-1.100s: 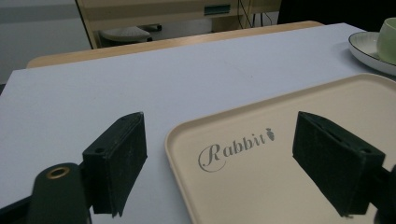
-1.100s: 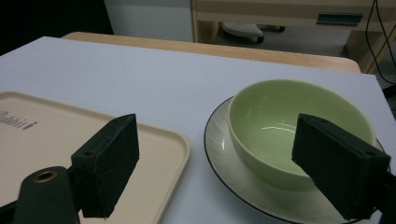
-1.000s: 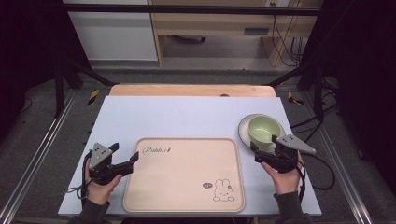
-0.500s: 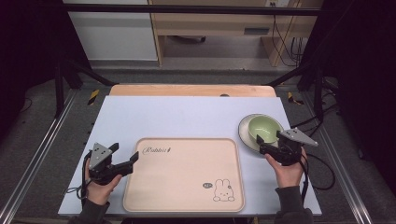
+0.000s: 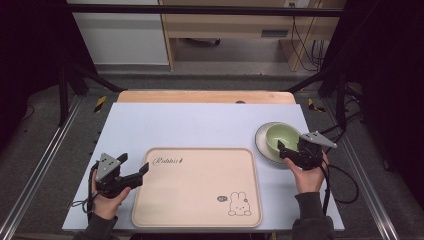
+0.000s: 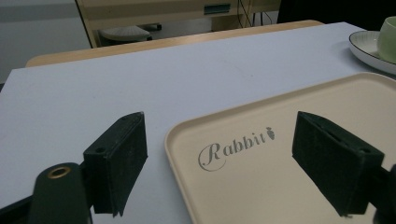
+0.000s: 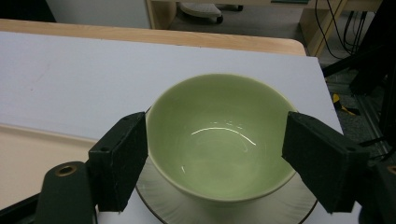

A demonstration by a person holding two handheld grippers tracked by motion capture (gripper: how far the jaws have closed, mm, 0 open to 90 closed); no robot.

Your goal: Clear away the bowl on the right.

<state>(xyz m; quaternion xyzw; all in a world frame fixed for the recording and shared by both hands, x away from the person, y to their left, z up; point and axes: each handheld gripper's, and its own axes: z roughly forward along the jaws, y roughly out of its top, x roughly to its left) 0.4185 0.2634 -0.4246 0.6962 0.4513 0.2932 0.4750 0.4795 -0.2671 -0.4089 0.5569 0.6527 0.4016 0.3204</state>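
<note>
A pale green bowl (image 5: pixel 279 136) (image 7: pixel 219 140) stands on a white plate (image 5: pixel 262 142) (image 7: pixel 154 198) at the table's right. My right gripper (image 5: pixel 284 149) (image 7: pixel 215 158) reaches it from the near right. Its jaws have just been closing a little and now straddle the bowl, the pads close beside its walls without visibly pressing. A beige tray (image 5: pixel 195 200) (image 6: pixel 261 186) printed "Rabbit" lies at the front middle. My left gripper (image 5: pixel 134 164) (image 6: pixel 219 163) hovers open at the tray's left edge, nothing between its jaws.
The white board (image 5: pixel 200 125) covers a wooden table whose far edge (image 5: pixel 205 96) shows behind it. The bowl (image 6: pixel 387 32) and plate (image 6: pixel 369 46) appear at the far right of the left gripper view. Dark frame rails run along both sides.
My right gripper has moved up and left from the table's front right to the bowl, which now sits between its jaws. The bowl, the tray and my left gripper have stayed put.
</note>
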